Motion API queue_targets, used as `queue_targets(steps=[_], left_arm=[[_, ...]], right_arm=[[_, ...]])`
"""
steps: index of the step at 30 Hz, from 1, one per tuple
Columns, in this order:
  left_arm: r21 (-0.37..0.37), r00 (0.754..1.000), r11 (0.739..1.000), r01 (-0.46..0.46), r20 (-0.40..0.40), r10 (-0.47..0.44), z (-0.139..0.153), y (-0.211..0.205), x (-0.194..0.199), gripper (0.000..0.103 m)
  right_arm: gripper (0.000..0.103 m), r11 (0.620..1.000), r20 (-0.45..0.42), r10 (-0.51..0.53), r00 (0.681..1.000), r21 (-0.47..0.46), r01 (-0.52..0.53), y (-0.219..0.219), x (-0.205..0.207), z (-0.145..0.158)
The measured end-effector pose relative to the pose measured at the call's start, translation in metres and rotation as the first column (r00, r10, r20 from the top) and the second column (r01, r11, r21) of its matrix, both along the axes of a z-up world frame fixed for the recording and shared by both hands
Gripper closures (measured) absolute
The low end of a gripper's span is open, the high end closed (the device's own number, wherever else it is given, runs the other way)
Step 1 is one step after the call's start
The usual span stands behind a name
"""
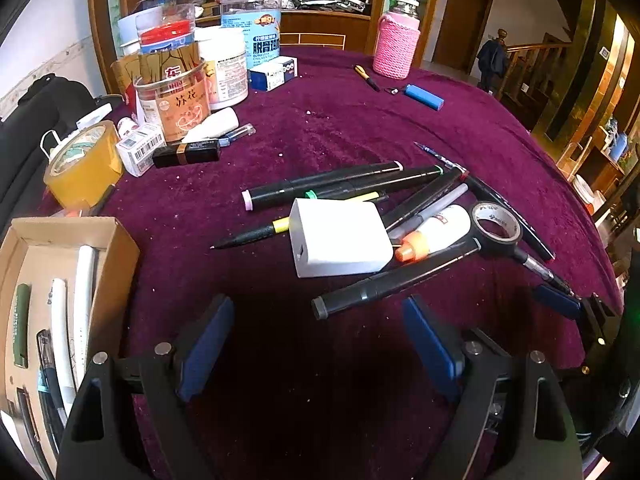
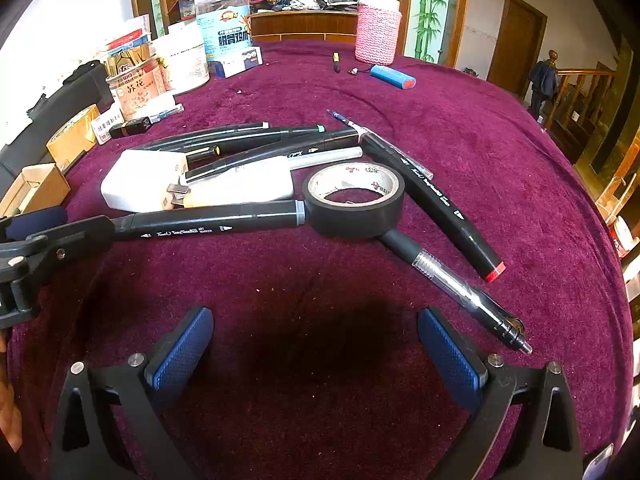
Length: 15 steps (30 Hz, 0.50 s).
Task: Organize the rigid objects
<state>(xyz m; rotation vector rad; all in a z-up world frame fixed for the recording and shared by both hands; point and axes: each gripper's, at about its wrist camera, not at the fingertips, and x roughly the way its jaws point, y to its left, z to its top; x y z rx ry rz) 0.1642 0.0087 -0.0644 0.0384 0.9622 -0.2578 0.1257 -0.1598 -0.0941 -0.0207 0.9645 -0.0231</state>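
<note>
A pile of black markers (image 1: 340, 184), a white charger block (image 1: 340, 240), a white glue bottle with an orange cap (image 1: 436, 236) and a black tape roll (image 1: 496, 226) lies on the purple tablecloth. My left gripper (image 1: 320, 340) is open. The near end of one black marker (image 1: 392, 280) lies just ahead of its fingertips. A cardboard box (image 1: 116, 248) at the left holds several pens. My right gripper (image 2: 318, 348) is open and empty, short of the tape roll (image 2: 354, 200) and a clear pen (image 2: 472, 300). The left gripper's finger (image 2: 72, 236) hides that marker's (image 2: 208, 222) end.
Jars and tins (image 1: 180, 92) crowd the back left, with a yellow tape roll (image 1: 84, 164) and a black lipstick case (image 1: 186, 154). A pink knitted bottle (image 1: 396, 48) and a blue lighter (image 1: 424, 96) sit at the back. The table edge curves away at the right.
</note>
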Motion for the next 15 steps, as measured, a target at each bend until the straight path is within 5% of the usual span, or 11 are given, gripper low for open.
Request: queue_targets(steps=[15], left_arm=[[0.044, 0.998, 0.997, 0.056, 0.019, -0.057, 0.0024, -0.0072, 0.0035, 0.018]], right_arm=[[0.001, 1.0, 0.0, 0.001, 1.0, 0.0, -0.001, 0.0, -0.0002, 0.0002]])
